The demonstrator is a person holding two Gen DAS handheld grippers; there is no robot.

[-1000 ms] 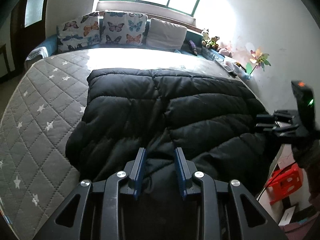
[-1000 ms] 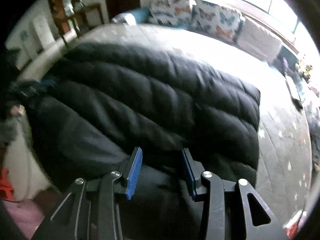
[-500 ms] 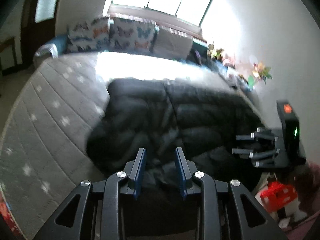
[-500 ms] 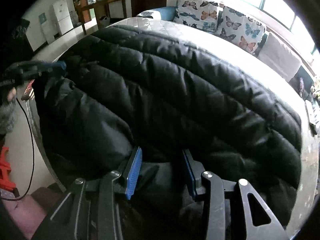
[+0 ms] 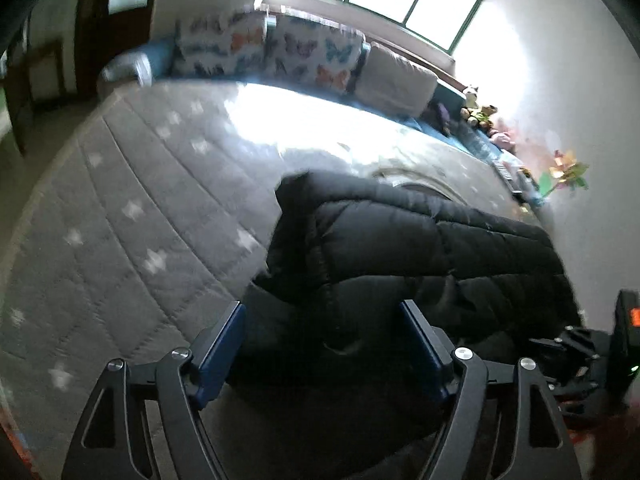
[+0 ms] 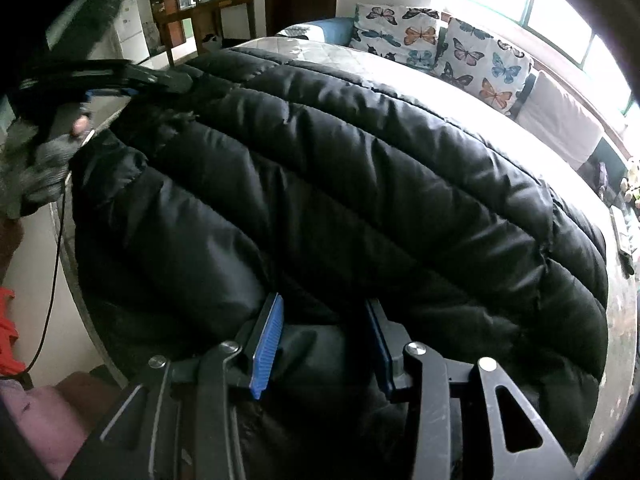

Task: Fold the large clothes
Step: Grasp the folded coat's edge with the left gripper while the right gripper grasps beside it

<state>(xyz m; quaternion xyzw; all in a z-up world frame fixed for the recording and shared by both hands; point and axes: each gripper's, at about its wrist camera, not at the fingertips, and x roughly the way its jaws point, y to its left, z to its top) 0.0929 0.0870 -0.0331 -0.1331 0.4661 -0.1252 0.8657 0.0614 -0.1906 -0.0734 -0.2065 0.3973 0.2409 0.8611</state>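
Note:
A large black puffer coat [image 5: 420, 248] lies across the near part of a grey star-quilted bed [image 5: 120, 208]. It fills the right wrist view [image 6: 340, 184]. My left gripper [image 5: 324, 340] is open, its blue pads wide apart just above the coat's near edge, holding nothing. It also shows at the far left of the right wrist view [image 6: 132, 78]. My right gripper [image 6: 324, 336] is shut on a fold of the coat at its near edge. It also shows at the lower right of the left wrist view [image 5: 576, 344].
Butterfly pillows [image 5: 280, 52] and a grey pillow [image 5: 396, 80] line the bed's far end under a window. Small toys and a paper flower [image 5: 564, 172] sit along the right wall. A wooden desk [image 6: 200, 12] and door stand beyond the bed. A red stool [image 6: 6, 332] is on the floor.
My left gripper has let go of the coat and opened wide, and has swung left and forward over the bed. My right gripper still grips its fold.

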